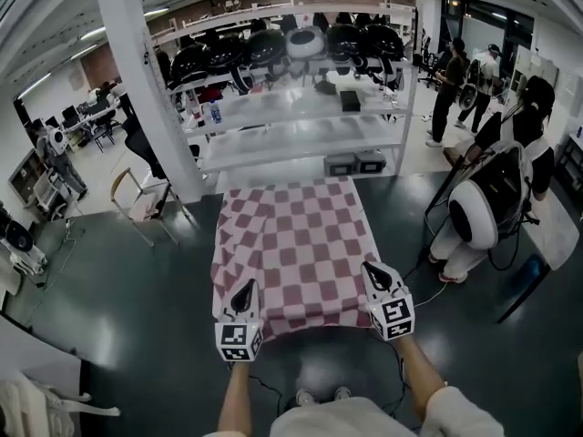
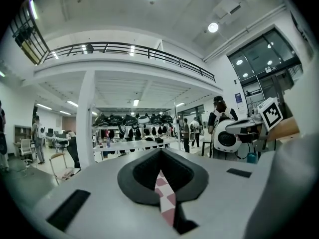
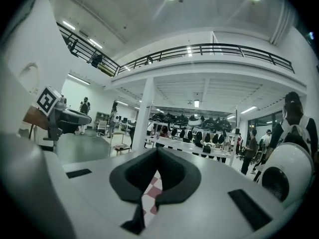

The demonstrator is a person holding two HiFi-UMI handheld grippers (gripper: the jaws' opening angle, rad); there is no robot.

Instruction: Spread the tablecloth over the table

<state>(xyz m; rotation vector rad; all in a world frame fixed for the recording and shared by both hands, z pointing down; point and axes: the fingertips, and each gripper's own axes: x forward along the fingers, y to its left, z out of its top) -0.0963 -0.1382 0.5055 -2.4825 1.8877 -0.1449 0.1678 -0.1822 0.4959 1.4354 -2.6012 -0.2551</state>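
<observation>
Gripping the near edge of the red-and-white checked tablecloth (image 1: 296,239), both tongs are clamping shut on fabric. The left gripper (image 1: 244,291) is pinching the near-left corner at the lower middle of the head view, and the right gripper (image 1: 376,276) is pinching the near-right corner a little to the right of it. Both are pointing level, away from the person, whose forearms are entering from the bottom edge. In the left gripper view the dark pads of the left gripper (image 2: 160,152) are meeting with a narrow strip of the tablecloth (image 2: 162,193) running down between them. In the right gripper view the right gripper (image 3: 157,151) is pressing together in the same way on a checked strip of the tablecloth (image 3: 151,195). In the head view the cloth is lying spread in the centre of the frame, its far edge reaching toward a white shelving rack (image 1: 301,126) at the upper middle. Its left side is hanging in soft folds, and the table under it is hidden by the fabric. A white column (image 1: 146,89) is rising at the upper left beside a chair (image 1: 137,194). At the right a person wearing a rounded white backpack (image 1: 496,198) is bending over the dark floor (image 1: 109,271).
</observation>
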